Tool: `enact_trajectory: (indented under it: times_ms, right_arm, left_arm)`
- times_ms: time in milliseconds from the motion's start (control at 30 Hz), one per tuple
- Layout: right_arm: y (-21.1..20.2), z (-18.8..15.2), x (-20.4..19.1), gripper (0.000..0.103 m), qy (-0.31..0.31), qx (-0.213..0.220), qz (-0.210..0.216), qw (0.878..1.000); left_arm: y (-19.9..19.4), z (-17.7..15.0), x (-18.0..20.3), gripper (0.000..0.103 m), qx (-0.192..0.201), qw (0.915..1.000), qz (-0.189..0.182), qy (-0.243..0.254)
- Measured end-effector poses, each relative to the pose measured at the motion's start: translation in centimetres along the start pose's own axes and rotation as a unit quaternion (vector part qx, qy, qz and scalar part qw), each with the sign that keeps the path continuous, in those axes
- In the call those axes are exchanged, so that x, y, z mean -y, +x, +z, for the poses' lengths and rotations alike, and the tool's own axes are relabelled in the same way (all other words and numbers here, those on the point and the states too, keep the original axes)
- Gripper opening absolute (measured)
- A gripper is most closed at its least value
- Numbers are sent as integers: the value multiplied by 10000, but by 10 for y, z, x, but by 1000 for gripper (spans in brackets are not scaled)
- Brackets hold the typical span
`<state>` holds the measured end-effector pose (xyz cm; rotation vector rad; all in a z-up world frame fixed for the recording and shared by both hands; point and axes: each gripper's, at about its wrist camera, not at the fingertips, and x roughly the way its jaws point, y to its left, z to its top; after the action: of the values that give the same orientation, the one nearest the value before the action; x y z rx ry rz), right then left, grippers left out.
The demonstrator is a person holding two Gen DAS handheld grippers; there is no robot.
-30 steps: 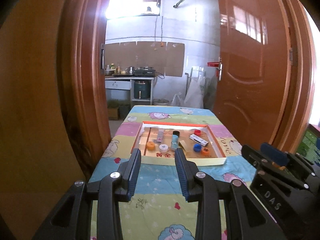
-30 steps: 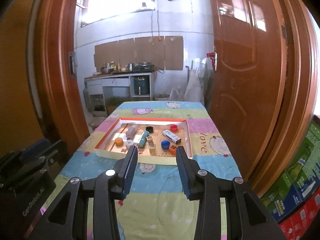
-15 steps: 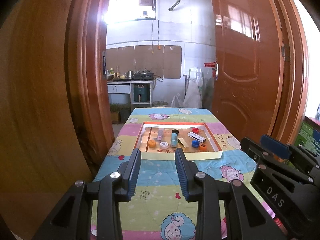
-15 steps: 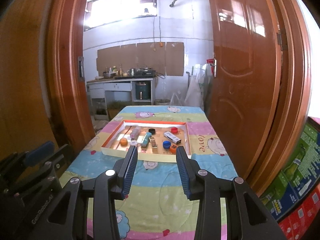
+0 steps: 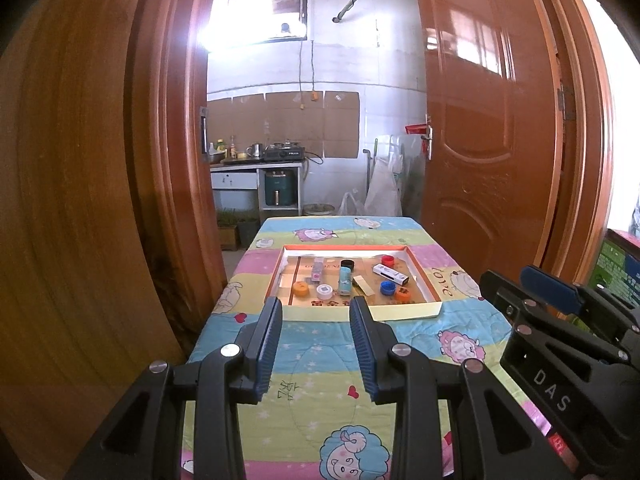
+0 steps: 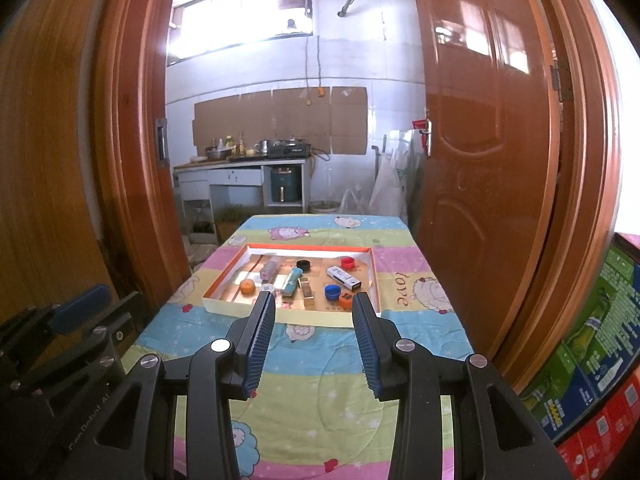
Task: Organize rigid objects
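A shallow orange-rimmed box tray (image 5: pixel 423 278) (image 6: pixel 374 280) lies on a table with a cartoon-print cloth (image 5: pixel 320 376) (image 6: pixel 320 384). In it lie small items: an orange cap (image 5: pixel 300 288), a white cap (image 5: pixel 324 290), a teal tube (image 5: pixel 345 282) (image 6: pixel 291 283), a black cap (image 5: pixel 347 263), a red cap (image 5: pixel 387 260), a white stick (image 5: pixel 390 273) and a blue cap (image 5: pixel 387 288) (image 6: pixel 332 291). My left gripper (image 5: pixel 316 312) and my right gripper (image 6: pixel 314 308) are both open and empty, held back from the tray over the near part of the table.
Brown wooden doors (image 5: pixel 100 200) (image 6: pixel 500 160) flank the table on both sides. A kitchen counter (image 5: pixel 256 164) stands at the far wall. Coloured cartons (image 6: pixel 592 360) are stacked at the right. The other gripper's body (image 5: pixel 560 344) shows at the right of the left wrist view.
Both grippers have pulled back and risen from the tray, so more of the table shows in front. Both stay open and empty.
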<state>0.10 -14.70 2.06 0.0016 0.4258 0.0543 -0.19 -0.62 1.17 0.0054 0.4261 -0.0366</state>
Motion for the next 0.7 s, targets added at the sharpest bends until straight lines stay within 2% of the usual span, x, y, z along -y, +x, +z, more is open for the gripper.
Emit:
enact_trajectory:
  times_ms: [700]
  right_arm:
    - [0,0,0,41,-8,-1,8,10000]
  left_arm:
    - [0,0,0,35,-18,10000,-12,18]
